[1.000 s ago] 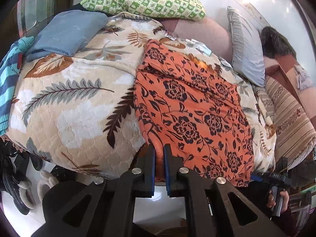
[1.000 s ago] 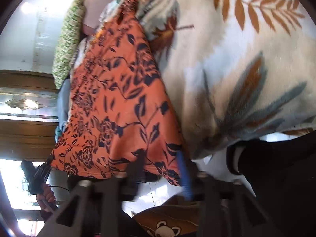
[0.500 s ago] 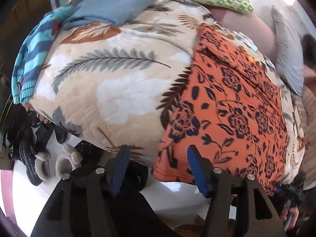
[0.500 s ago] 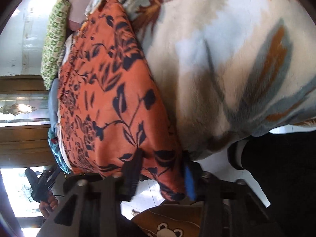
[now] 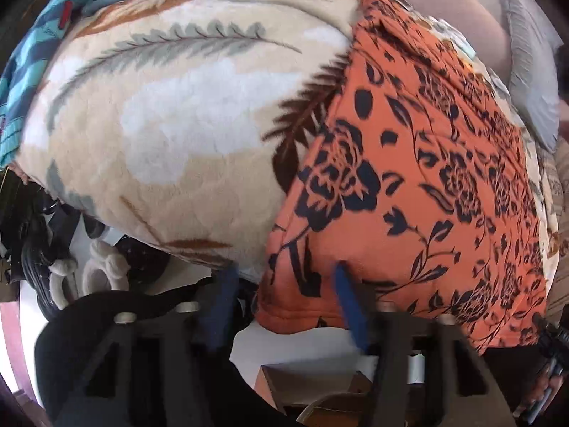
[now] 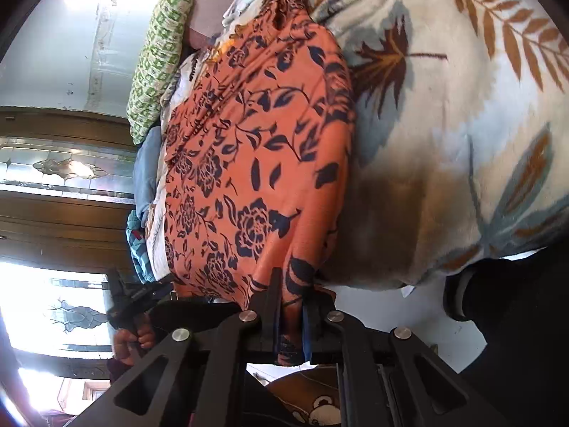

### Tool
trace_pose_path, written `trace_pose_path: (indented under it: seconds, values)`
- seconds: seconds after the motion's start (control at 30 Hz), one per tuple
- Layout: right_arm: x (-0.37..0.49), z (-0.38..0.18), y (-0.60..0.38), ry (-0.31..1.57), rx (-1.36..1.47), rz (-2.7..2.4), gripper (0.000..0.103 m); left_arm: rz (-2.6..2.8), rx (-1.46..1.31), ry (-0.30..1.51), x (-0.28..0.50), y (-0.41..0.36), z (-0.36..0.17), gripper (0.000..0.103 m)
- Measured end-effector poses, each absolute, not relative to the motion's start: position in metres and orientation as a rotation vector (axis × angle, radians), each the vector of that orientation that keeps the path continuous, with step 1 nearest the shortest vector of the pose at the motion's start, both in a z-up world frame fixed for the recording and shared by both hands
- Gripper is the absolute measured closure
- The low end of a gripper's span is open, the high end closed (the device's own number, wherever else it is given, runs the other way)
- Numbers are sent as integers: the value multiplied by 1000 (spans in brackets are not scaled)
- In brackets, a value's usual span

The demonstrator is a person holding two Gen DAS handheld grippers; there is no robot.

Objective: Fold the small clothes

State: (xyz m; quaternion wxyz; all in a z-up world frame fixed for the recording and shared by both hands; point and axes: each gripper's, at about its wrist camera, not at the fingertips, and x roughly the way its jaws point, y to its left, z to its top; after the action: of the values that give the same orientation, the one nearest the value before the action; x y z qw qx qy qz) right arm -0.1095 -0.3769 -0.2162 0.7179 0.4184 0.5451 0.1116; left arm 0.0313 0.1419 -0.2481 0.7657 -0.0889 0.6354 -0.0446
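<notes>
While spread flat on the bed blanket [image 5: 177, 114], orange floral garment [image 5: 409, 163] still unfolded: right gripper [image 6: 291, 306] fingers clamped on its hem, left gripper [image 5: 281, 281] fingers closing, half open, around the other corner.

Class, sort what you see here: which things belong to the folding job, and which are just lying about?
In the job:
orange floral cloth
left gripper
right gripper

Lying about:
leaf blanket
green pillow
grey pillow
striped garment
slippers
</notes>
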Motion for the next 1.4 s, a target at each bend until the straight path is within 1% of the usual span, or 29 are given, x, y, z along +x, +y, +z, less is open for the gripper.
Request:
trace_pose_path:
  seconds: [0.03, 0.07, 0.17, 0.3, 0.47, 0.67, 0.83, 1.03, 1.13, 1.23, 1.27, 1.3, 1.4]
  values:
    - [-110, -215, -379, 1203, 923, 250, 94, -109, -200, 1397, 30, 141, -253, 79]
    - [-109, -212, -379, 1199, 918, 250, 94, -133, -212, 1402, 28, 139, -258, 85]
    - [-109, -206, -384, 1180, 918, 254, 94, -149, -237, 1374, 25, 141, -258, 95]
    - [-107, -188, -388, 1137, 904, 267, 94, -199, -224, 1304, 24, 140, -237, 96]
    - [-92, -144, -399, 1012, 928, 330, 94, -321, -313, 1200, 37, 139, -186, 96]
    - [-45, -96, -406, 853, 910, 380, 94, -421, -405, 1064, 85, 134, -125, 96]
    - [11, -88, -421, 785, 945, 372, 94, -447, -382, 1007, 139, 111, -94, 96]
    - [90, -117, -458, 745, 1040, 290, 94, -420, -403, 1047, 235, 85, -102, 96]
    - [130, -142, -484, 729, 1098, 222, 94, -391, -415, 1052, 284, 70, -112, 96]
    - [169, -179, -511, 725, 1181, 163, 94, -365, -416, 1089, 333, 55, -136, 96]
    - [182, -197, -518, 748, 1228, 144, 94, -354, -416, 1110, 348, 50, -147, 96]
    - [192, -213, -523, 763, 1275, 133, 90, -344, -423, 1132, 362, 46, -160, 96]
    - [209, -257, -539, 831, 1397, 74, 90, -307, -453, 1174, 389, 42, -193, 96]
